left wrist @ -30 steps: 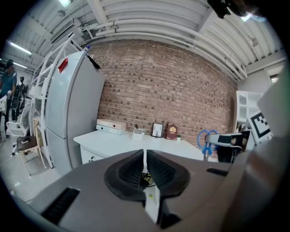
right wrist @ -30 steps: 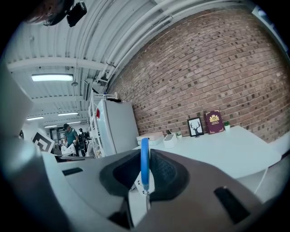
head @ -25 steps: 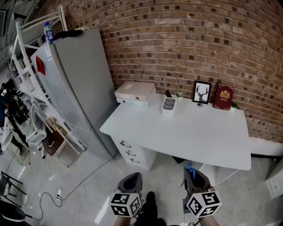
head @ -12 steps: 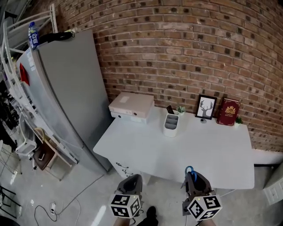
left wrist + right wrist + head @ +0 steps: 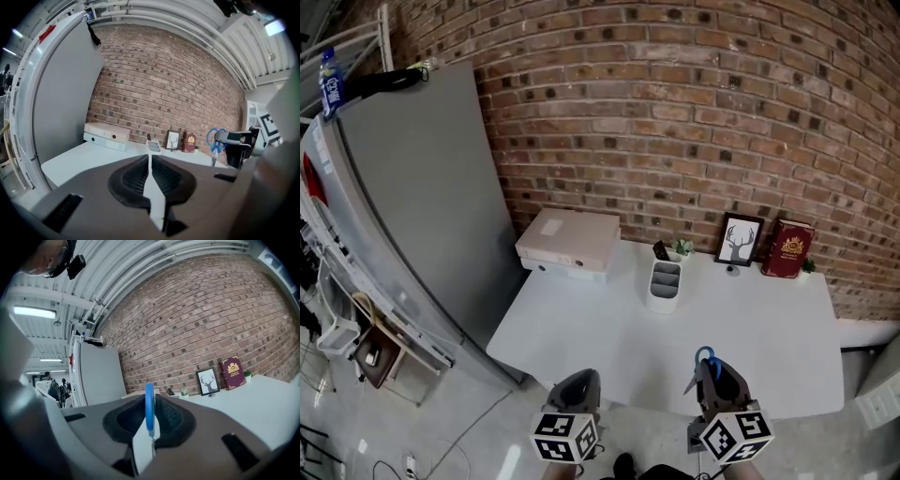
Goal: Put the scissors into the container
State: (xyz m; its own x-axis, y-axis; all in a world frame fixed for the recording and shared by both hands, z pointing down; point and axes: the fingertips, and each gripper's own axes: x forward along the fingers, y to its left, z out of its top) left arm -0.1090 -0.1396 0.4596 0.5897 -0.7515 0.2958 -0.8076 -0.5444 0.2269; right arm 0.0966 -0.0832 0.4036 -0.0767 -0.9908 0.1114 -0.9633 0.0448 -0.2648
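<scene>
Blue-handled scissors (image 5: 705, 357) stand upright in my right gripper (image 5: 711, 372), which is shut on them just over the front edge of the white table (image 5: 581, 328). In the right gripper view the blue handle (image 5: 149, 409) sits clamped between the jaws. The white divided container (image 5: 664, 285) stands at the back middle of the table, well ahead of both grippers. My left gripper (image 5: 577, 384) hovers at the table's front edge, shut with nothing in it. From the left gripper view, the container (image 5: 153, 146) lies straight ahead and the scissors (image 5: 214, 139) show at the right.
A white box file (image 5: 568, 240) lies at the table's back left. A framed deer picture (image 5: 740, 240), a red book (image 5: 788, 249) and small plants lean on the brick wall. A tall grey cabinet (image 5: 403, 216) stands to the left of the table.
The view has moved forward toward the table. Both grippers, earlier over the floor, are now at the table's front edge. The right gripper still holds the scissors.
</scene>
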